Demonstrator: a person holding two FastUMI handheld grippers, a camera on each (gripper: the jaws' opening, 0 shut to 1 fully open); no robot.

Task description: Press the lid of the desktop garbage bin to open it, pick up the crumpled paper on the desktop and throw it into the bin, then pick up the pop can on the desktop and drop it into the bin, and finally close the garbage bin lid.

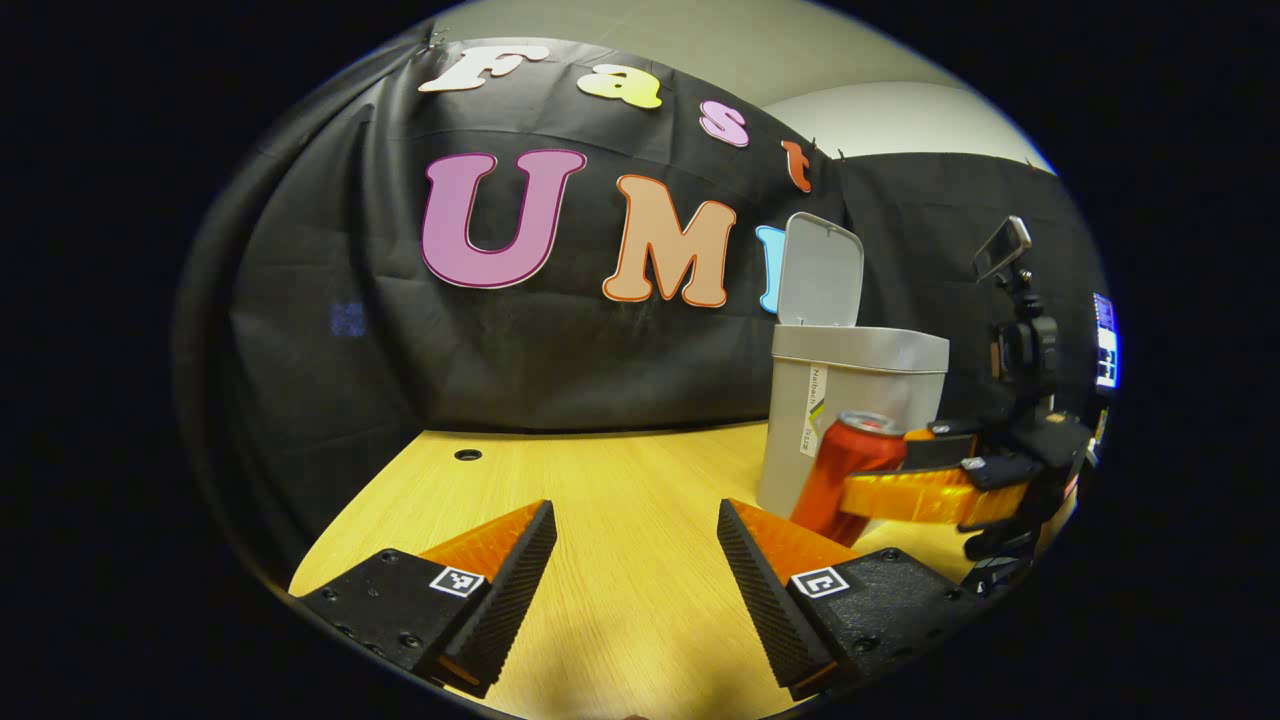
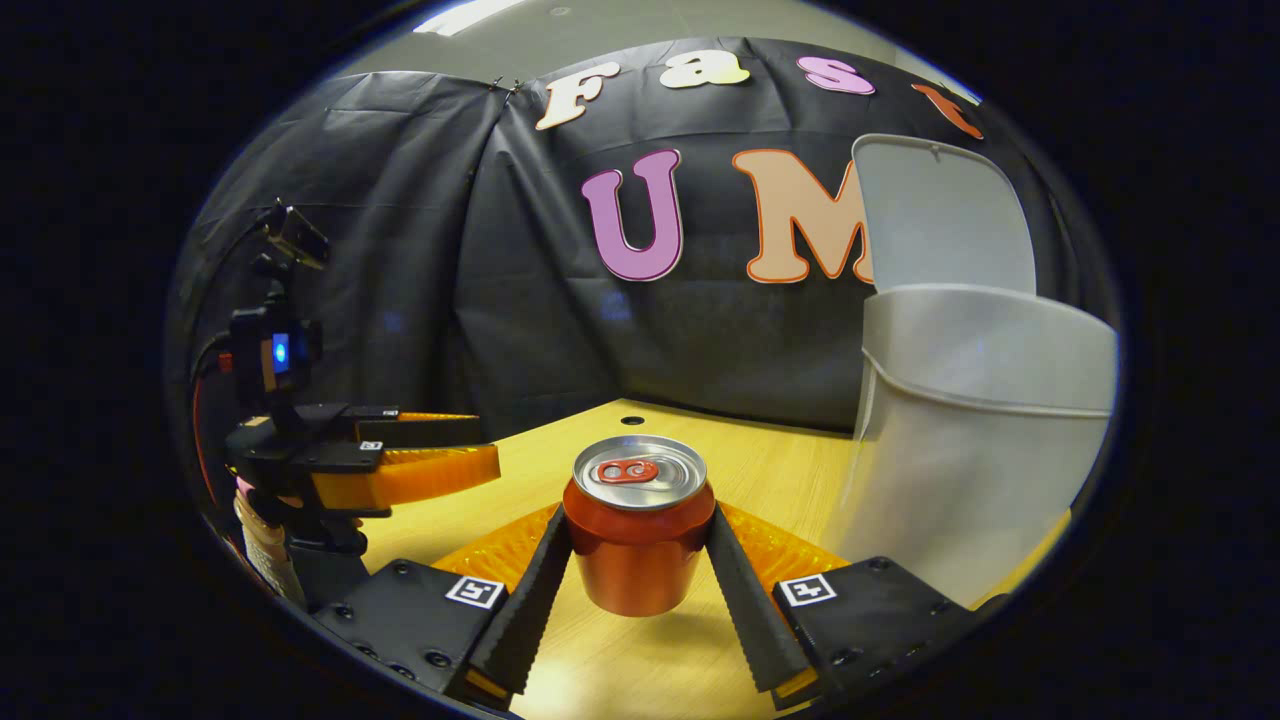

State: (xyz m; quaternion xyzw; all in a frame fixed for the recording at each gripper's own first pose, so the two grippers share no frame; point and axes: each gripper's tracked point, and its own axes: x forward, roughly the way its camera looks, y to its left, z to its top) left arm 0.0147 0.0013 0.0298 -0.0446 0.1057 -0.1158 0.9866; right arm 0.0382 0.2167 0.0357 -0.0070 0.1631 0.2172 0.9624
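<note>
We are on the can step: our right gripper (image 2: 640,575) clamps the can (image 2: 638,535) just beside the bin (image 2: 985,440), whose lid (image 2: 940,215) stands up. Our left gripper (image 1: 637,560) hangs spread, holding nothing. Next we judge: lift over the bin's rim and release.

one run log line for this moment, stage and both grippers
stage: can pickup | right gripper: shut on pop can, lifted off desk | left gripper: open, empty | bin: lid up
</note>
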